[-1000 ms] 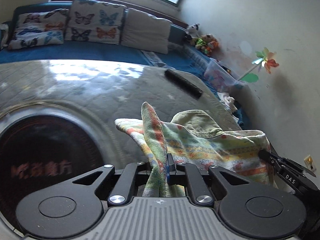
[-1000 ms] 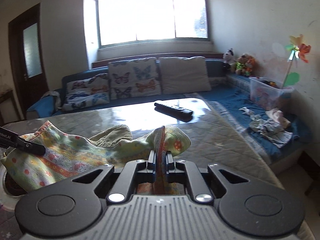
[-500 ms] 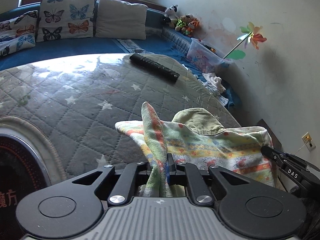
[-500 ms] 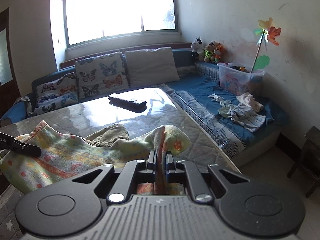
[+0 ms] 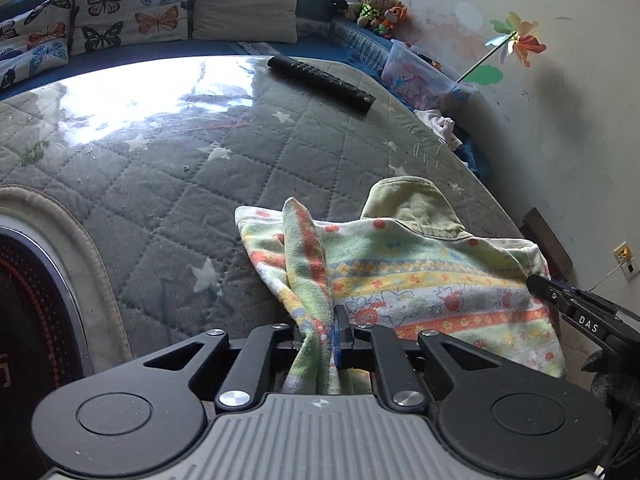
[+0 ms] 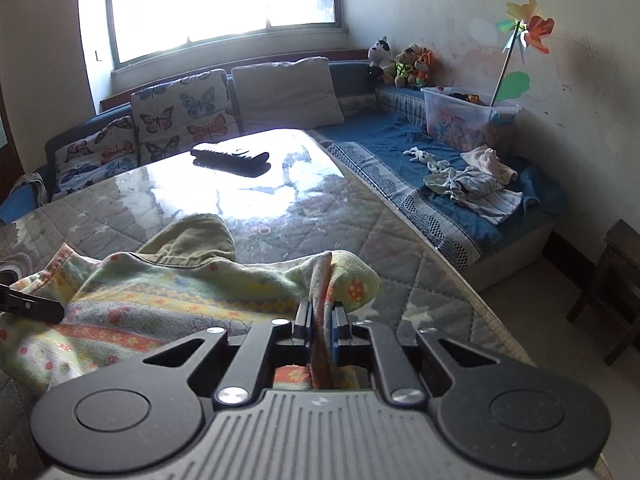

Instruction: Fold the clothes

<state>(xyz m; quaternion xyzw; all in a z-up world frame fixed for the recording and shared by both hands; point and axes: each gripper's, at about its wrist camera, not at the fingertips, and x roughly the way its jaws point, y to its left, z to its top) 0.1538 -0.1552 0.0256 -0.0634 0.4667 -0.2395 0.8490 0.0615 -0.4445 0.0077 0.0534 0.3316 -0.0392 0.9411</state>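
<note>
A small patterned garment [image 5: 420,276] with green, yellow and orange bands and an olive lining [image 5: 408,204] hangs stretched between both grippers over the quilted grey table [image 5: 180,184]. My left gripper [image 5: 326,328] is shut on a bunched corner of it. My right gripper [image 6: 322,320] is shut on the opposite corner of the garment [image 6: 160,300], near the table's right edge. Each view shows the other gripper's black tip at the cloth's far side: the right one [image 5: 560,296] and the left one [image 6: 32,306].
A black remote [image 5: 320,80] lies at the table's far side. A sofa with butterfly cushions [image 6: 176,120] runs behind and to the right, holding loose clothes [image 6: 476,184], a plastic toy bin [image 6: 464,120] and stuffed toys [image 6: 404,64]. A dark stool [image 6: 612,292] stands on the floor.
Both grippers, still holding the garment, have swung to the right and tilted down over the table. The remote and the sofa corner have shifted left in view.
</note>
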